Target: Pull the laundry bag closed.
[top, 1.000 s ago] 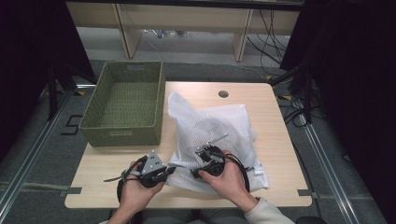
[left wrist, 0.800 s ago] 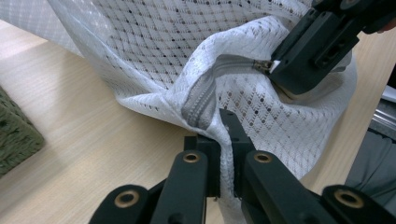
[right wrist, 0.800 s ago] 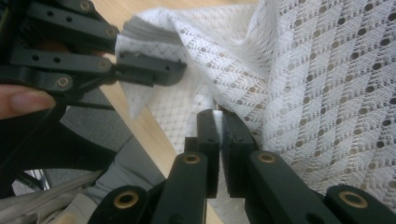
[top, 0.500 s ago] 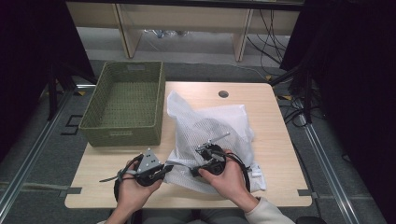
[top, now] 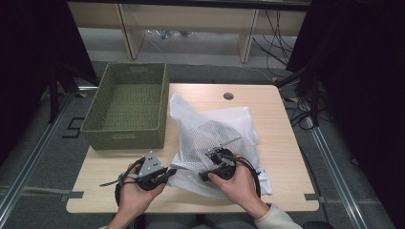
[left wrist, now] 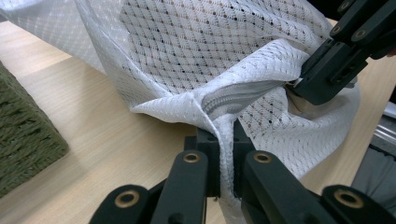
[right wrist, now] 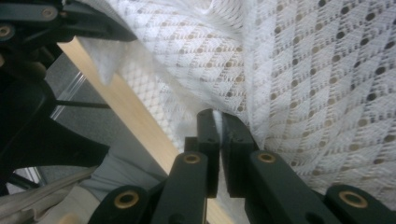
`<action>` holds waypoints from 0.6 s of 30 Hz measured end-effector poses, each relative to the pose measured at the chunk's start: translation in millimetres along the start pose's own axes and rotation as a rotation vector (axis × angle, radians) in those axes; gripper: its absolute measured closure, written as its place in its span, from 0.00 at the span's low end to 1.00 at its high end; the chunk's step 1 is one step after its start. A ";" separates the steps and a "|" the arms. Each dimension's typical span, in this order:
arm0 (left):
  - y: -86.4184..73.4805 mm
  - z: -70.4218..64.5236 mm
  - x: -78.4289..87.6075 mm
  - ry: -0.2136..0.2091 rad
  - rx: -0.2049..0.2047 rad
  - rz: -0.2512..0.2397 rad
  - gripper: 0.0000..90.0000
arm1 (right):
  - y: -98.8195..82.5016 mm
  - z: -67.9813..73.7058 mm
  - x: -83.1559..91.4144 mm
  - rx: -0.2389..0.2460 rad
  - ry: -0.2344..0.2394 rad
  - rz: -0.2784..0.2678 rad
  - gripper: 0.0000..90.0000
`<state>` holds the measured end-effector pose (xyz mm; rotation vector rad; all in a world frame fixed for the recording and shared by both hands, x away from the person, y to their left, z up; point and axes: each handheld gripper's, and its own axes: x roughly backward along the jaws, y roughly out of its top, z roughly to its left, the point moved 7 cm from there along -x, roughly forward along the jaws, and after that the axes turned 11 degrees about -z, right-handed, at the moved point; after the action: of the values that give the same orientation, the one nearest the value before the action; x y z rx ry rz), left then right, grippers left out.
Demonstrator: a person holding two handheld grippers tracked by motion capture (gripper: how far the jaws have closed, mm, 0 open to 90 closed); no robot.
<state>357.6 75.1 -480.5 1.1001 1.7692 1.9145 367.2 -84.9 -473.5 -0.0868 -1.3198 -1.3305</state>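
Note:
A white mesh laundry bag (top: 215, 129) lies crumpled on the wooden table (top: 282, 143), with its zipper (left wrist: 243, 93) running along the near edge. My left gripper (top: 173, 168) is shut on a fold of the bag's edge beside the zipper, and the fabric sits pinched between its pads (left wrist: 225, 156). My right gripper (top: 204, 175) is shut on the mesh a little to the right; a thin strip of white fabric shows between its jaws (right wrist: 218, 126). In the left gripper view, the right gripper (left wrist: 303, 86) bites the bag at the zipper's far end. Both hands rest near the table's front edge.
A green woven basket (top: 125, 138) stands at the table's left rear, close to the bag's left side; its wall (left wrist: 23, 135) is near my left gripper. A round cable hole (top: 228, 96) sits at the back. Cables lie on the floor beyond the table.

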 end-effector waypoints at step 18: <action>7.7 6.5 8.7 0.007 0.015 -0.029 0.98 | -6.2 -5.1 2.9 -0.019 0.000 -0.006 0.98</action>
<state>358.6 84.1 -470.8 1.0675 1.7960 1.8936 365.1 -92.5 -477.0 -0.0959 -1.3079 -1.3483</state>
